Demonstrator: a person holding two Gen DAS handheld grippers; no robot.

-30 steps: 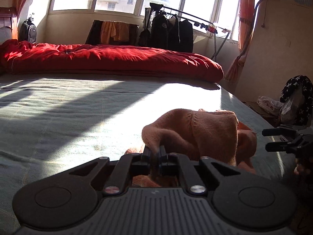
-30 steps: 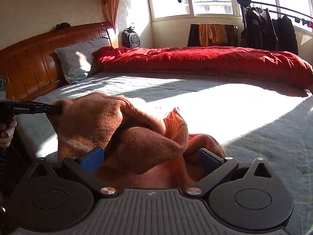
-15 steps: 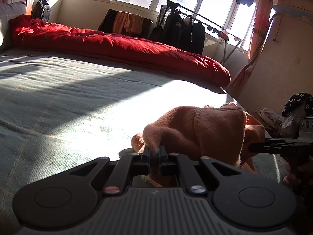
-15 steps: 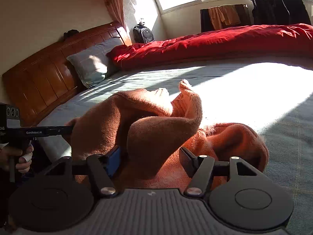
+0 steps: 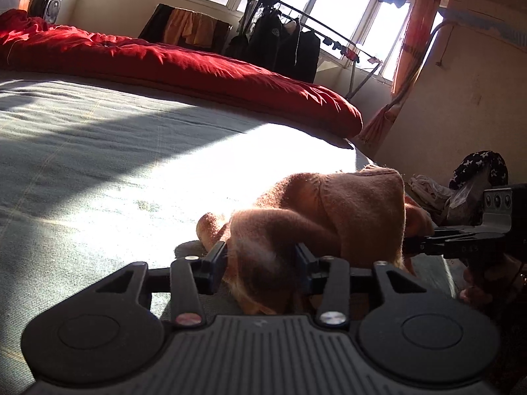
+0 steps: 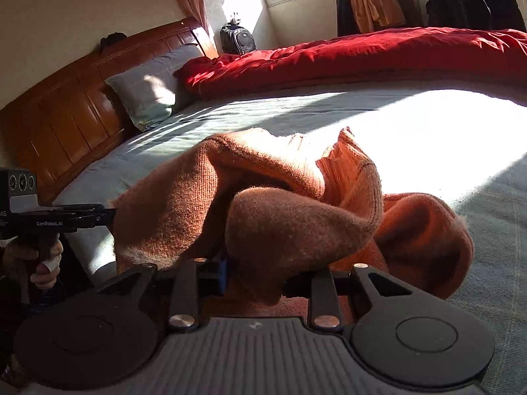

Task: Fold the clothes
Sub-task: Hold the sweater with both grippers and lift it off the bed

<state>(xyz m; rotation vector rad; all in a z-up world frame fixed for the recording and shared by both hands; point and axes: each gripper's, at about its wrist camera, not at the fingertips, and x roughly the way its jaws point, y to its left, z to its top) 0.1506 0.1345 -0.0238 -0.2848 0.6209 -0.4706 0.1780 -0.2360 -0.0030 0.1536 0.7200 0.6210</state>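
An orange knitted sweater [image 5: 346, 210] lies bunched on the grey-green bed sheet [image 5: 98, 164] near its front edge. My left gripper [image 5: 260, 260] is low over its near end with the jaws opening. A soft fold sits loosely between the fingers. In the right wrist view the sweater [image 6: 280, 197] is a heap of folds. My right gripper [image 6: 257, 279] is closing on a thick fold that fills the gap, and the blue pad [image 6: 223, 273] presses into the knit. Each gripper shows from the side in the other view, the right gripper [image 5: 415, 243] and the left gripper [image 6: 98, 217], both at the sweater's edges.
A red duvet [image 5: 197, 65] runs along the far side of the bed. A wooden headboard [image 6: 66, 115] and a grey pillow [image 6: 148, 89] are at the left. A rack of dark clothes [image 5: 286, 42] stands by the windows. A heap of bags and cloth [image 5: 477, 171] lies beyond the bed's right edge.
The left jaws, shut on a pinch of sweater before, have come apart. The right jaws have moved in from wide open onto a fold. Both grippers and the sweater have sunk toward the sheet.
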